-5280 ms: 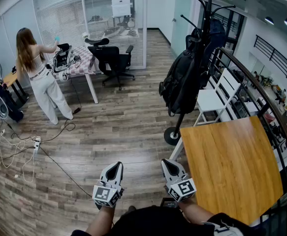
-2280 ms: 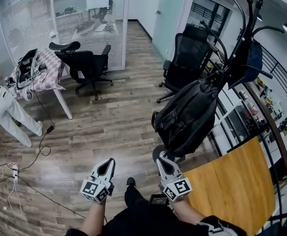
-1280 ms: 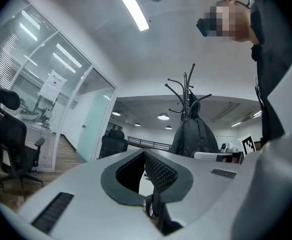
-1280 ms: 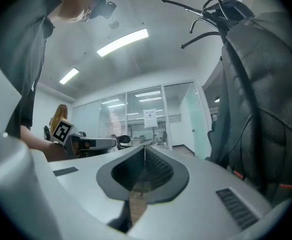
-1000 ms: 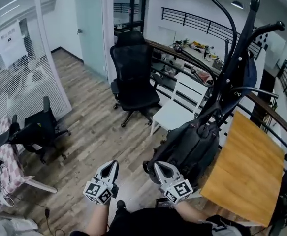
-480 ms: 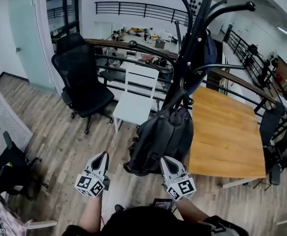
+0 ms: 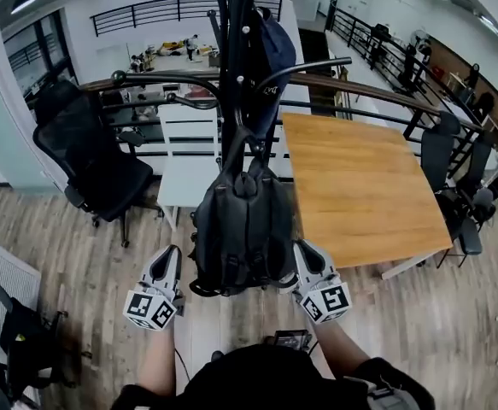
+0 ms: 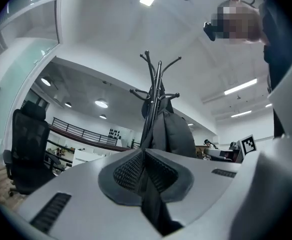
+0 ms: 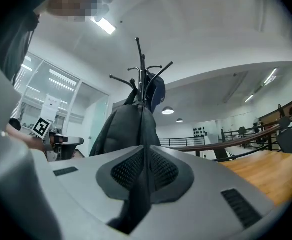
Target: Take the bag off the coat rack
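In the middle of an open office with a plank floor [image 7: 78, 254], the biggest thing near the person is the wooden table [image 7: 360, 178], which sits just right of the coat rack [image 7: 236, 58]. The black bag [image 7: 244, 229] is still hanging on the rack, dead centre in the head view and right in front of the person. A black office chair [image 7: 95, 169] and a white chair [image 7: 184, 173] stand to the left of it.

The left gripper [image 7: 170, 256] is just beside the bag's lower left edge and the right gripper [image 7: 304, 250] just beside its lower right. From up top I can't tell if either one touches it.

The gripper views settle the jaws. The left gripper [image 8: 144, 152] has its pads pressed together with nothing between them, and so does the right gripper [image 9: 146, 149]. Both look up at the bag [image 8: 175, 134] [image 9: 128, 129] from low down, so you get the rack's top hooks [image 8: 157, 76] [image 9: 141, 66] against the ceiling, which the head view crops off. The right gripper view also gives a clear look at a navy cap [image 9: 157, 94] hung up high.
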The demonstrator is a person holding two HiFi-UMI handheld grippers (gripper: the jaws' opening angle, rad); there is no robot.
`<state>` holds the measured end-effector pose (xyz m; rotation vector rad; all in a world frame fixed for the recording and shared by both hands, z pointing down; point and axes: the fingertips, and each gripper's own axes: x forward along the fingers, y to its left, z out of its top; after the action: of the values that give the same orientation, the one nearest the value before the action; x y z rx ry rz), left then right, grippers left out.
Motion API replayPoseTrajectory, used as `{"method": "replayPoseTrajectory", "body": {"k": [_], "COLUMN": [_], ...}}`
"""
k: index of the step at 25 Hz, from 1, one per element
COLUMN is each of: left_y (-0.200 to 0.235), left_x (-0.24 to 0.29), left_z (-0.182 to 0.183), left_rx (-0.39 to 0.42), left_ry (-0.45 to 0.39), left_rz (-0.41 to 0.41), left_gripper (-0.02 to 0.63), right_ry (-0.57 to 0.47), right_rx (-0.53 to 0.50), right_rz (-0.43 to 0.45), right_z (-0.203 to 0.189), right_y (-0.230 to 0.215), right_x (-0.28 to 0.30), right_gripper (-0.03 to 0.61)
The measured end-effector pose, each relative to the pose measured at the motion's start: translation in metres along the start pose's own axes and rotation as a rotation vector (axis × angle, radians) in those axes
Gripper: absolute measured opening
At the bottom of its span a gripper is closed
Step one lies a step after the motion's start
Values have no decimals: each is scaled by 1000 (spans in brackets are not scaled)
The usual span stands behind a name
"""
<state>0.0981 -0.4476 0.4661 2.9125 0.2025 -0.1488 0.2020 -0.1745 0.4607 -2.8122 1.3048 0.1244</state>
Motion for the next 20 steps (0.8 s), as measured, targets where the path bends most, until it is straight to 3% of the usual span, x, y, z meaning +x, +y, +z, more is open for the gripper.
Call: {"method": "replayPoseTrajectory", "body": {"k": [3, 6, 7, 9, 14, 20], "left_y": [-6, -17, -18, -21, -35, -34], "left_x": [6, 17, 22, 30, 46, 64], "left_z": [-5, -5, -3, 0, 5, -8], "left_rx": [5, 22, 23, 19, 27, 45], "left_ry": [14, 40, 45, 53, 79, 155], "left_rz": [-24, -59, -67, -86, -151, -163], "left_gripper": [22, 96, 101, 119, 162, 179], "right_ry": [22, 23, 24, 40, 100, 167], "right_rx": [29, 28, 37, 69, 81, 96], "right_rz": [-1, 39, 53, 77, 107, 149], "right_z": [-6, -1, 1, 2, 0, -6], "right_y": [-11, -13, -13, -12, -13, -11], "right_x": [0, 5, 10, 21, 41, 61], "right_gripper": [35, 40, 57, 177, 184, 184]}}
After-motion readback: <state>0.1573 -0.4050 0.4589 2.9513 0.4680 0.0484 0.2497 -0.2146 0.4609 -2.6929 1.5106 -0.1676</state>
